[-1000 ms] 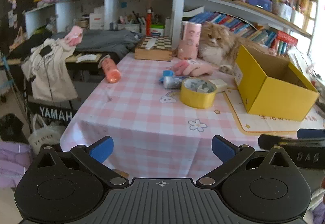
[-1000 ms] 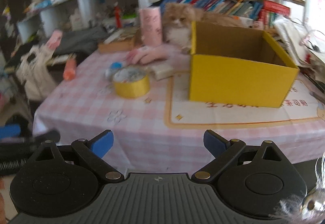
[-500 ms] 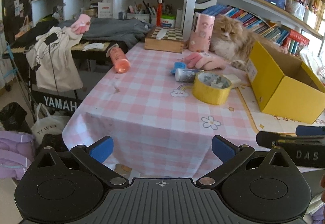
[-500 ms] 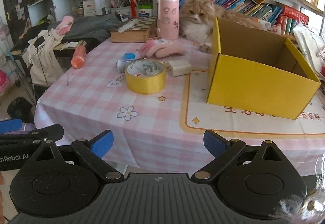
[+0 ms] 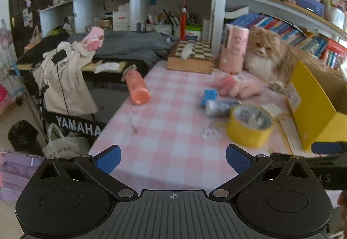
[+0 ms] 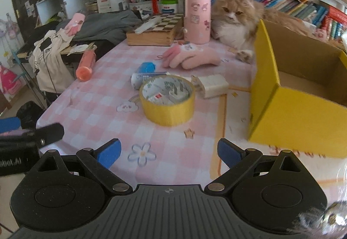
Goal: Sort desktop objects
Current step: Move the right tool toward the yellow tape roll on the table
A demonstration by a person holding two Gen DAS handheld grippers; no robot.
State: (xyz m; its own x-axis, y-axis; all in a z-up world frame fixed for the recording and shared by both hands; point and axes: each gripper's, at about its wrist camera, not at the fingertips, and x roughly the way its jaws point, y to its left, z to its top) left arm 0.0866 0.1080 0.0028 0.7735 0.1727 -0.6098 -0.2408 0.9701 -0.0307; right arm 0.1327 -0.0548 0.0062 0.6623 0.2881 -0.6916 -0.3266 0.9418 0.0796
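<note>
On the pink checked table [image 6: 91, 109] lie a yellow tape roll [image 6: 167, 100] [image 5: 249, 125], a white block [image 6: 211, 85], a silver tube with a blue cap [image 6: 145, 72] [image 5: 216, 104], a pink glove [image 6: 190, 57] [image 5: 238, 87] and an orange bottle [image 6: 85, 64] [image 5: 136, 87]. An open, empty yellow box [image 6: 303, 91] [image 5: 314, 104] stands to the right. My left gripper [image 5: 173, 157] is open and empty over the table's near edge. My right gripper [image 6: 168, 152] is open and empty, short of the tape roll.
A fluffy cat [image 6: 236, 15] sits behind the box beside a pink cylinder [image 6: 197, 18] and a chessboard box [image 6: 156, 31]. Bookshelves fill the back. A keyboard stand with clothes [image 5: 65, 78] stands left of the table.
Both grippers have moved forward toward the table; the objects look larger and nearer. Both stay open and empty.
</note>
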